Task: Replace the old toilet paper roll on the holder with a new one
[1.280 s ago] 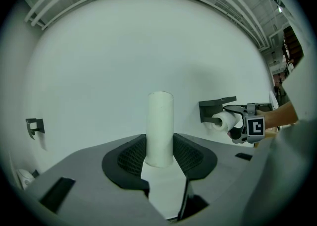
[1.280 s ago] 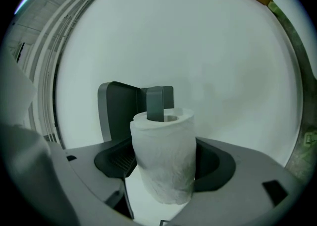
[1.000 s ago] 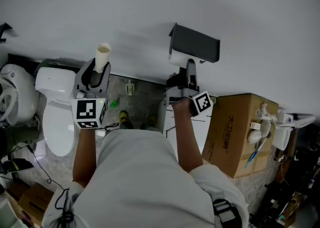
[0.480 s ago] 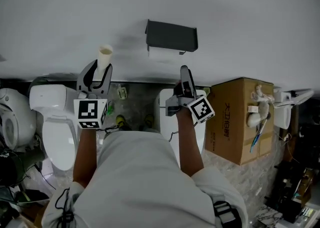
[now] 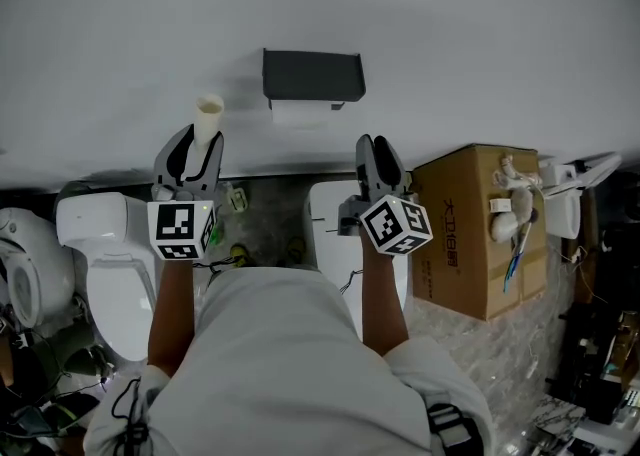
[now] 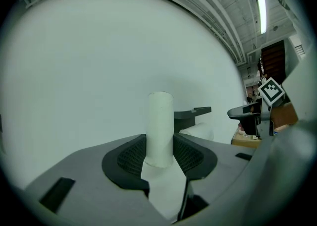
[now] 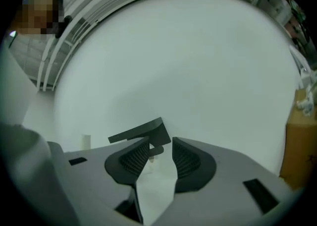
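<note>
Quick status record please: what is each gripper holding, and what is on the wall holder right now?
left gripper: shut on a bare cardboard tube, which stands upright between the pads
right gripper: empty; jaws have just been closing, a gap shows between them with nothing in it
holder: dark, mounted on the white wall, neither gripper touching it
white roll: sits just under the holder's top
surroundings: toilet below left, cardboard box to the right
</note>
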`<control>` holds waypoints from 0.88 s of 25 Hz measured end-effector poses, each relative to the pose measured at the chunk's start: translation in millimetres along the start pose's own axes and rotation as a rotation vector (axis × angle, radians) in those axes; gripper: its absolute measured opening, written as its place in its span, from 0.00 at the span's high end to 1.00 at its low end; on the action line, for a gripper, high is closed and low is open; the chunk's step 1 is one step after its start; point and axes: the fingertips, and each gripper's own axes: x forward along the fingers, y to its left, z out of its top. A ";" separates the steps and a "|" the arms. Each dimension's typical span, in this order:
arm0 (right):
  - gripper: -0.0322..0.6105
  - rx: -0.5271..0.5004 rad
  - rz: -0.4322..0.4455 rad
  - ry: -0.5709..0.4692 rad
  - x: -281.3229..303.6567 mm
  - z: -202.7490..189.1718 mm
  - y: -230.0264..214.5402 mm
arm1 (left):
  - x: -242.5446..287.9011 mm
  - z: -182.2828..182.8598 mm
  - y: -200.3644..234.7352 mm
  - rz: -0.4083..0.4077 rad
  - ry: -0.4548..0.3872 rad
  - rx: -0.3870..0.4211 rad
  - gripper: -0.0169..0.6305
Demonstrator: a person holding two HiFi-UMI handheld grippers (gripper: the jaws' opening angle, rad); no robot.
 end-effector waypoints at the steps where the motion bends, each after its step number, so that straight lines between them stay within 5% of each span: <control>1: 0.72 -0.044 -0.005 0.005 -0.9 1.4 1.8 | -0.1 0.7 -0.3 0.000 -0.004 -0.002 0.68; 12: 0.94 -0.327 -0.058 0.060 8.0 17.6 12.1 | 7.9 16.3 1.0 0.009 -0.031 -0.002 0.68; 22: 0.94 -0.377 -0.022 0.047 15.0 29.3 18.7 | 5.5 22.9 8.4 0.047 -0.042 0.003 0.68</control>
